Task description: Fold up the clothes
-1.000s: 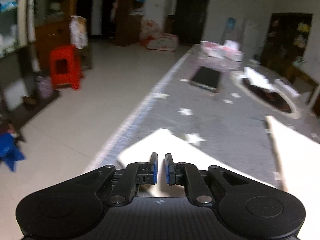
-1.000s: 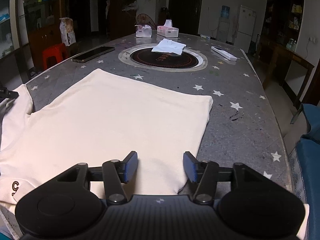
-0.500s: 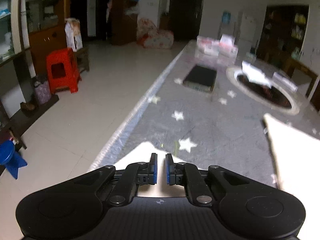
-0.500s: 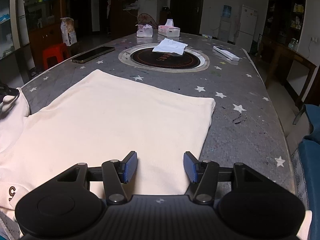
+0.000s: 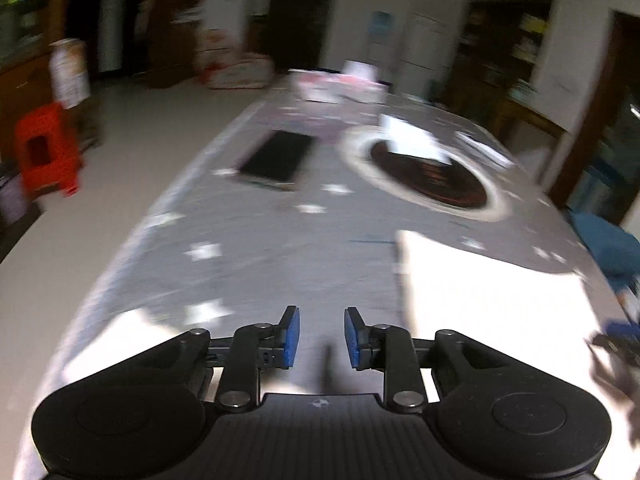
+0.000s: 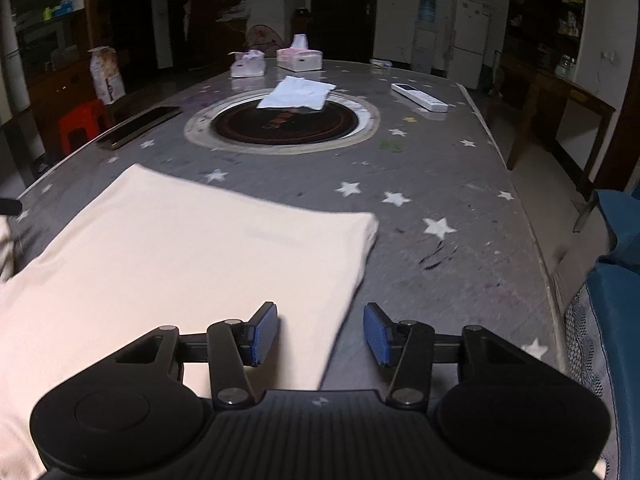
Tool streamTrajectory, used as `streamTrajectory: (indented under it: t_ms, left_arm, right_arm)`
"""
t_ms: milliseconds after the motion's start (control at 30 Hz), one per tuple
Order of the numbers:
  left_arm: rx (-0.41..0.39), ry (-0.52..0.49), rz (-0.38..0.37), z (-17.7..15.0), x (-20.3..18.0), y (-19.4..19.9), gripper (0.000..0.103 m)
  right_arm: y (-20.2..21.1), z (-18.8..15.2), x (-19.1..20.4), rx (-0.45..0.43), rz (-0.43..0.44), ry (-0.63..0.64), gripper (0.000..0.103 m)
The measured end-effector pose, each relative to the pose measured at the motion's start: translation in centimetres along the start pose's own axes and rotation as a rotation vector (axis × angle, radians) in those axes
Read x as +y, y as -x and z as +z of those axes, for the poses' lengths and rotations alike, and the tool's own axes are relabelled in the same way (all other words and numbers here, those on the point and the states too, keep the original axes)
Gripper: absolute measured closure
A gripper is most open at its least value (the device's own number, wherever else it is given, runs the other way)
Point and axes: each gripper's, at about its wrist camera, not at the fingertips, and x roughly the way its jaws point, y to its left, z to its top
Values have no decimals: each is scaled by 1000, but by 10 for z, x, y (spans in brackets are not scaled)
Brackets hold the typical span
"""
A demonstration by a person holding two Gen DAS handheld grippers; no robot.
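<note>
A cream garment (image 6: 180, 264) lies spread flat on the near left part of the grey star-printed worktop (image 6: 460, 184), its far right corner ending near a white star. In the blurred left wrist view the same cloth shows as a pale sheet (image 5: 492, 300) to the right, with another pale part at the near left edge under the gripper body. The right gripper (image 6: 320, 334) hovers over the garment's near right edge, jaws set wide with nothing between the blue pads (image 6: 266, 334). The left gripper (image 5: 318, 338) is moderately parted and empty, above bare worktop between the two pale areas. Farther off, a round dark inset (image 6: 284, 122) sits mid-worktop with a white cloth (image 6: 298, 94) on its far side. A dark phone (image 6: 138, 126) lies at the left, a remote (image 6: 418, 97) at the right, and two tissue boxes (image 6: 298, 58) at the far end. A red stool (image 5: 46, 148) stands on the floor to the left
</note>
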Motion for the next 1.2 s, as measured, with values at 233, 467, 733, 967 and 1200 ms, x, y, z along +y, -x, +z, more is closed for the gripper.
streamTrajectory:
  t_ms: [233, 467, 733, 967, 1200]
  left_arm:
    - [44, -106, -53, 19, -43, -44, 76]
    - [94, -188, -112, 28, -59, -82, 90]
    - [60, -231, -65, 41, -56, -111, 92]
    - [46, -191, -93, 38, -48, -89, 89]
    - [18, -149, -242, -4, -52, -24, 90]
  right_arm:
    - [-27, 17, -19, 26, 25, -65, 75]
    - [-46, 35, -16, 31, 21, -12, 98]
    - [-70, 57, -8, 23, -26, 78, 99]
    - [-61, 61, -8, 8, -10, 93, 91]
    - [-13, 28, 19, -12, 87, 164, 88]
